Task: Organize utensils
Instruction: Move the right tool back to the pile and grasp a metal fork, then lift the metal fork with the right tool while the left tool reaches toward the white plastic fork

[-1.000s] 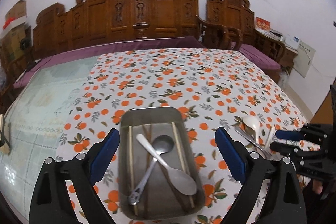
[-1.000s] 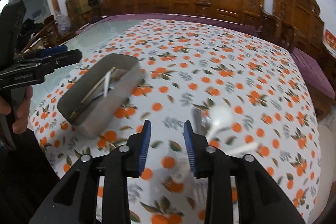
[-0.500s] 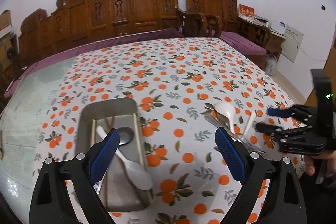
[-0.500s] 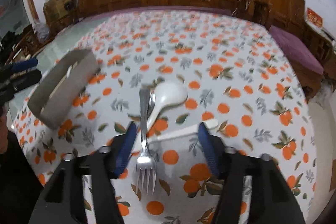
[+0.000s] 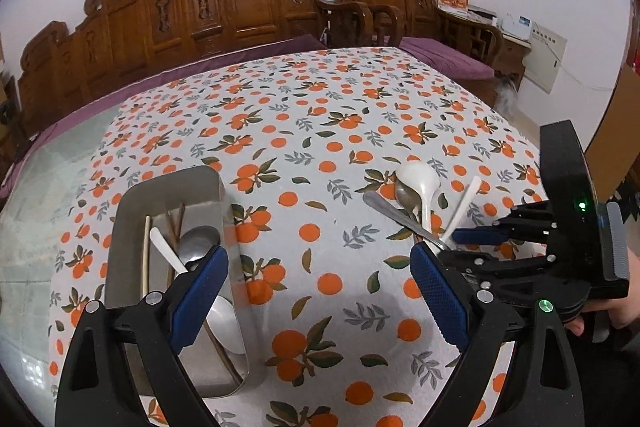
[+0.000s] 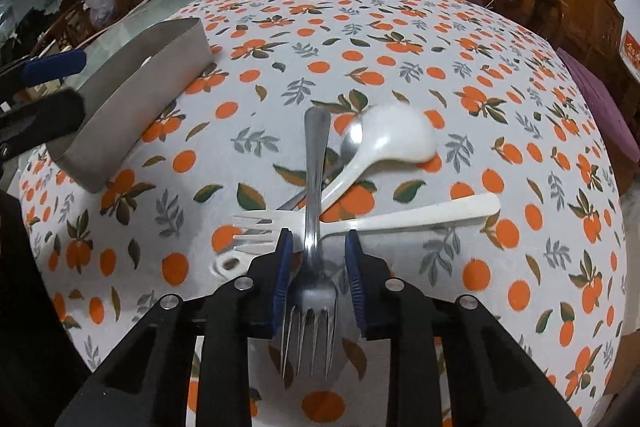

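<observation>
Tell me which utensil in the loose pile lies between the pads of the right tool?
The metal fork. Its neck runs between the right tool pads, tines toward the camera, over the white plastic fork; the white spoon lies farther away.

tray [image 5: 168,195] left, fork [image 6: 316,187] atop spoons [image 6: 392,139] right

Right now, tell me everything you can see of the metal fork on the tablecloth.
The metal fork is plain shiny steel with four tines and a slim, round-ended handle. It lies flat on the orange-print tablecloth, tines toward the right wrist camera, handle pointing away. It crosses over a white plastic fork and a white spoon. The right hand-held gripper straddles its neck; the jaws have just been closing, and the pads do not visibly touch it.
</observation>
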### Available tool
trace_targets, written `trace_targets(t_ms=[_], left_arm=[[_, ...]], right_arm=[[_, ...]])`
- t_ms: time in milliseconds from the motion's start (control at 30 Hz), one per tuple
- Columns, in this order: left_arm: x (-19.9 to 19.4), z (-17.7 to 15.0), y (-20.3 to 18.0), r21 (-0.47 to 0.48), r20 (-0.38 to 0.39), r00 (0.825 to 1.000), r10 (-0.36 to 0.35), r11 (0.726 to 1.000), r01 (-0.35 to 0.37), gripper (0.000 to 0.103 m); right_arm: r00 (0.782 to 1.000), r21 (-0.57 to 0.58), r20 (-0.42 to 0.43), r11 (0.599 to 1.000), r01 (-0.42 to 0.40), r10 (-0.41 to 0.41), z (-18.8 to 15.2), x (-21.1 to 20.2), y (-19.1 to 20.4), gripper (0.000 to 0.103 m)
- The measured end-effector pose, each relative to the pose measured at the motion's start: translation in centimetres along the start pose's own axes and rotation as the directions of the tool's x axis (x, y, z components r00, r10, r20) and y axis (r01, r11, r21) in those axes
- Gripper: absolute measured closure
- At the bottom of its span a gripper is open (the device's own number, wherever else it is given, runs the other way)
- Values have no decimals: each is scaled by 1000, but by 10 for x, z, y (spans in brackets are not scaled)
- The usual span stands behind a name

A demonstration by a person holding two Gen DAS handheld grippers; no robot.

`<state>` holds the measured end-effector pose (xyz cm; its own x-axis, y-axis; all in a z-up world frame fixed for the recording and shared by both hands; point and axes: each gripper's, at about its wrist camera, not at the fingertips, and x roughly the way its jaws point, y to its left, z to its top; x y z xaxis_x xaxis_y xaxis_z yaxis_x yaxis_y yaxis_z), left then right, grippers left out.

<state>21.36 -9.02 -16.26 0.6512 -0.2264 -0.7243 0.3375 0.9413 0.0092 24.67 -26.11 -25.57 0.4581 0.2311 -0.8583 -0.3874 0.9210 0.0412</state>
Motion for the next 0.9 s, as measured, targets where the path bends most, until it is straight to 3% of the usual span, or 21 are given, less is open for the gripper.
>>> trace_targets(t_ms=[200,367,600,900], left_arm=[[3,0,-2,5,-4,1000,7,1000,-6,15],[4,-1,-4,8,-6,1000,11,1000,-11,15],[5,-2,-7,17,-8,1000,15,1000,-15,15],[9,-4,-13,43,-17,1000,5,999,-5,15]], right_arm=[[1000,34,-2,999,1,-1,7,5,-4,74],[1000,25,-9,999,-30,30,7,6,0,94],[1000,15,-5,999,-30,30,5,4,2,95],[994,111,110,994,-4,-8,4,-25,-31,95]])
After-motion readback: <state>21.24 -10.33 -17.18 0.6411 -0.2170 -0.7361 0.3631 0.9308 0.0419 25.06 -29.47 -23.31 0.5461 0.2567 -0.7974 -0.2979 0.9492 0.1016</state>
